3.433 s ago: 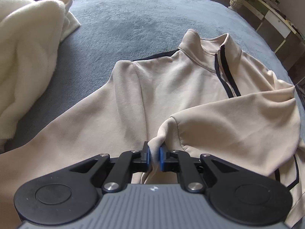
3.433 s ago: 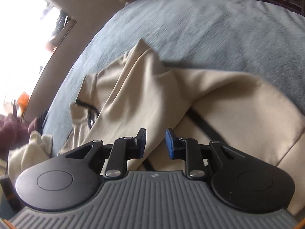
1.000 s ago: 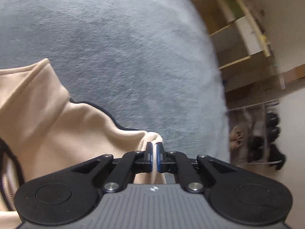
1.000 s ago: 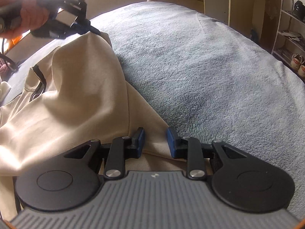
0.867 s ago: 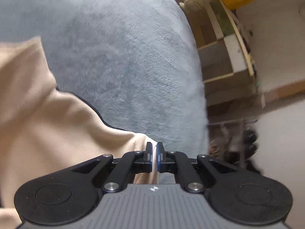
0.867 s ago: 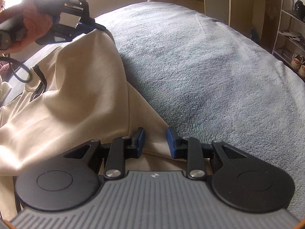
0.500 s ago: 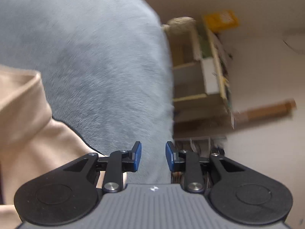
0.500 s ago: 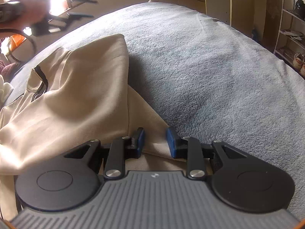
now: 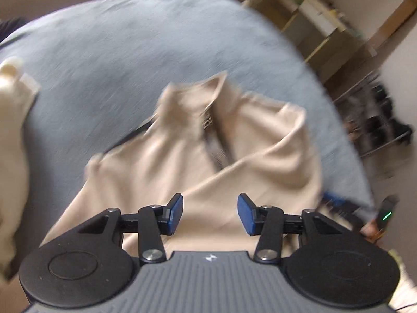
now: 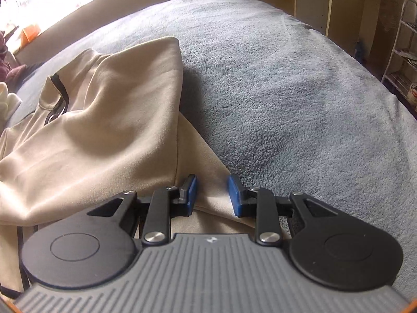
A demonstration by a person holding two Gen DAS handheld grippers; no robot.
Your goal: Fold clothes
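A beige zip-neck sweatshirt [image 9: 198,156] with black trim lies on the grey-blue blanket [image 9: 104,52], one sleeve folded across its chest toward the shoulder. My left gripper [image 9: 209,215] hovers open above the lower part of the sweatshirt, nothing between its blue pads. In the right wrist view the same sweatshirt [image 10: 109,120] fills the left half, its folded sleeve end up near the collar. My right gripper [image 10: 211,195] is open, its fingers straddling the garment's right edge where it meets the blanket [image 10: 299,99].
A cream fleece garment [image 9: 13,135] lies at the left of the bed. Wooden shelves [image 9: 333,26] and a shoe rack [image 9: 378,130] stand beyond the bed's right side. The other gripper's blue pads [image 9: 333,198] show at the sweatshirt's right edge.
My left gripper let go of the sleeve cuff near the shoulder, opened wide and pulled back over the sweatshirt. The sleeve now lies folded across the chest. The right gripper has stayed put.
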